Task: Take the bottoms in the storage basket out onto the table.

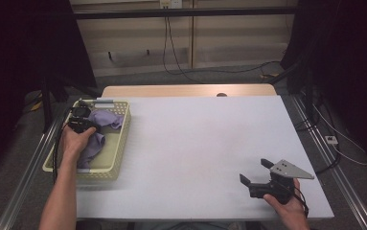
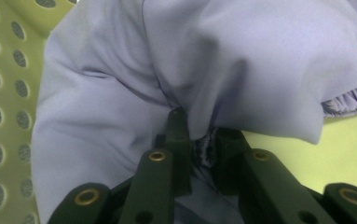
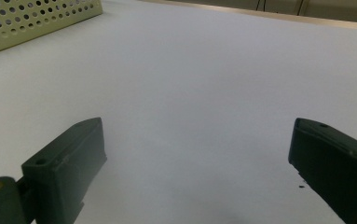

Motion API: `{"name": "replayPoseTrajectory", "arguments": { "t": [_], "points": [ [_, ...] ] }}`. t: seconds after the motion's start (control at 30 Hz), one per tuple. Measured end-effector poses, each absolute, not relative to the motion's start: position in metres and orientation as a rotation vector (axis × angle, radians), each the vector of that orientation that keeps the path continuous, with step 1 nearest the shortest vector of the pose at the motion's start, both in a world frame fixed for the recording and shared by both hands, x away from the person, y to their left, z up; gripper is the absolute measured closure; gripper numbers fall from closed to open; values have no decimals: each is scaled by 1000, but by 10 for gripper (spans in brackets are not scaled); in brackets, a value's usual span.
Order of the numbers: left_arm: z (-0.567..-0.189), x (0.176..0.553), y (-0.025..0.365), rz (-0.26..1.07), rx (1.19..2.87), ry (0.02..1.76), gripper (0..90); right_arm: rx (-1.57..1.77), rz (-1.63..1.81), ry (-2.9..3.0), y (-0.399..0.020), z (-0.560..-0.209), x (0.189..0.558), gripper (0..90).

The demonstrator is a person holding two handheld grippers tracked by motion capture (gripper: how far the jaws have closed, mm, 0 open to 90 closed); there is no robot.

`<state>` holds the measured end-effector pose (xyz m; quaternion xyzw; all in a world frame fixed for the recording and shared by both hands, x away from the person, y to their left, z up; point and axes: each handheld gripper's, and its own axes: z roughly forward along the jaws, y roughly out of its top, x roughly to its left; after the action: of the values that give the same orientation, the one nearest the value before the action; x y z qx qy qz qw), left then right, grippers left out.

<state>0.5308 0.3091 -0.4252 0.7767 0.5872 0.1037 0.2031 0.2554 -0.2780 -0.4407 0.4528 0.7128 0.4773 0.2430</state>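
**Left hand-held gripper clamped on lilac cloth in basket**

Left hand-held gripper [image 1: 81, 125] sits inside the yellow perforated basket [image 1: 118, 158] at the left edge of the desk [image 1: 195, 143]. Its jaws are closed on a fold of the lilac cloth [image 2: 176, 70]; in the left gripper view the fabric bunches up between the two black jaws, pinched tight. The rest of the cloth drapes over and around the jaw tips, with an elasticated hem showing at one side. Cloth lies wholly within the basket, heaped toward its far end and trailing along the left wall under the person's left hand [image 1: 75, 142].

Right hand-held gripper [image 1: 254, 172] is near the desk's near right corner, well apart from the basket. Its jaws stand wide apart with nothing between them, aimed across the bare white surface toward the basket. Grey three-cornered plate visible on top. Right hand [image 1: 286, 207] grips it from the near edge.

Basket's perforated wall shows at far left in the right gripper view.
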Motion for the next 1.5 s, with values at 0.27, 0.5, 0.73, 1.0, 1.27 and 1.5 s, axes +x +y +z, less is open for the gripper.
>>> {"name": "replayPoseTrajectory", "arguments": {
  "t": [0.27,0.5,0.73,1.0,1.27,1.5],
  "points": [
    [-407,520,313,304,2077,1571,810,1240,1298,1949,-278,-441,256,38],
    [-403,512,317,305,2014,1533,813,1240,1303,1949,-278,-441,255,38],
    [-397,504,316,377,1991,1433,813,1248,1297,1951,-278,-441,255,38],
    [-384,495,320,420,1904,1382,813,1241,1304,1951,-278,-440,253,38],
    [-379,492,319,447,1864,1332,813,1239,1305,1954,-278,-440,252,38],
    [-370,488,320,477,1822,1288,813,1237,1306,1954,-279,-440,252,38]
  ]
}}
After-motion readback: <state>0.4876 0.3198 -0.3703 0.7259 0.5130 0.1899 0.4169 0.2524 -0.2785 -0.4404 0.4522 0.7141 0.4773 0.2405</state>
